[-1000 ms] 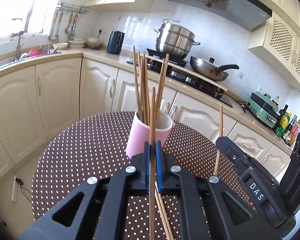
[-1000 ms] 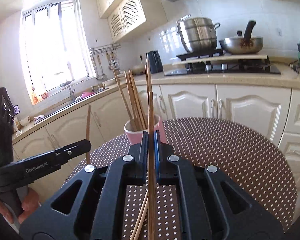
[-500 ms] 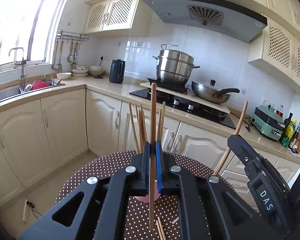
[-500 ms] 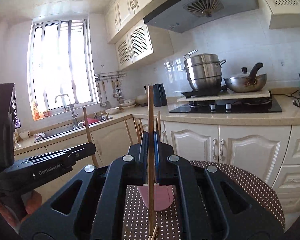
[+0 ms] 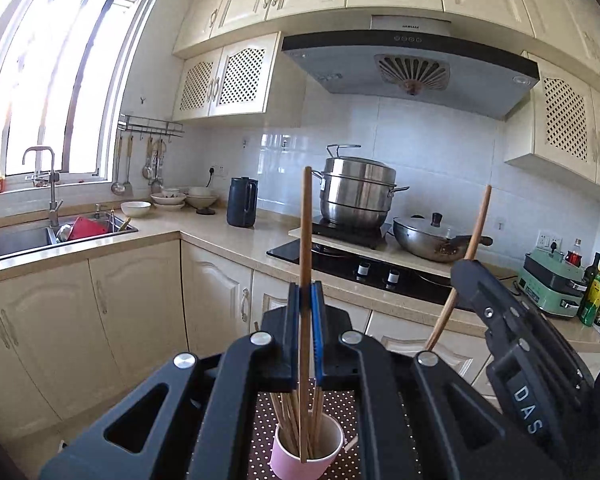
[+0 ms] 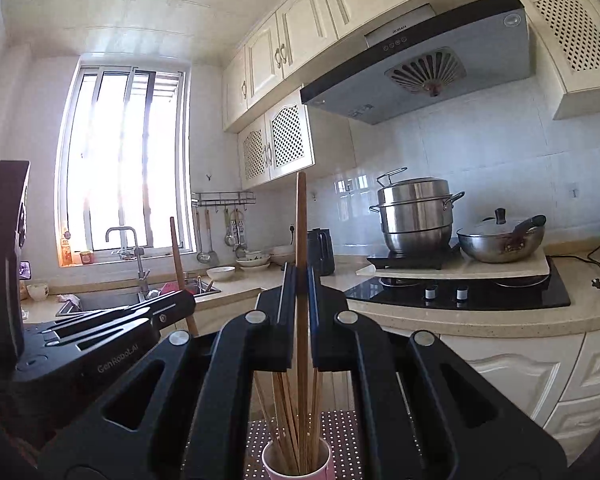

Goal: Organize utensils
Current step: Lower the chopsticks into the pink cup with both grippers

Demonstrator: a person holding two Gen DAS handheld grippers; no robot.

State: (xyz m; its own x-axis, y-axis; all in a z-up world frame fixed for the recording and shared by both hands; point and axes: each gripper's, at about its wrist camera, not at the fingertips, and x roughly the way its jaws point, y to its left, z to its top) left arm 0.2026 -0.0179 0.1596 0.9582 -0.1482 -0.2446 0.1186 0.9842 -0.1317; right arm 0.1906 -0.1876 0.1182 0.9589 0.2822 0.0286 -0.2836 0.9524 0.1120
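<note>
My left gripper (image 5: 305, 292) is shut on a wooden chopstick (image 5: 306, 232) held upright, its lower tip inside the pink cup (image 5: 306, 456) among several other chopsticks. My right gripper (image 6: 298, 276) is shut on a second wooden chopstick (image 6: 301, 224), also upright, its lower end down in the same pink cup (image 6: 298, 462). The right gripper and its chopstick (image 5: 474, 236) show at the right of the left wrist view. The left gripper and its chopstick (image 6: 176, 252) show at the left of the right wrist view.
The cup stands on a brown polka-dot table (image 5: 340, 404). Behind it is a kitchen counter with a stove (image 5: 364, 272), steamer pot (image 5: 356, 194), wok (image 5: 428, 236), black kettle (image 5: 242, 202) and sink (image 5: 16, 236). Bottles (image 5: 598, 292) stand at the far right.
Both grippers have risen and tilted up, each lifting its chopstick upright over the pink cup. The cup has dropped to the bottom of both views and the chopstick tips have gone into it.
</note>
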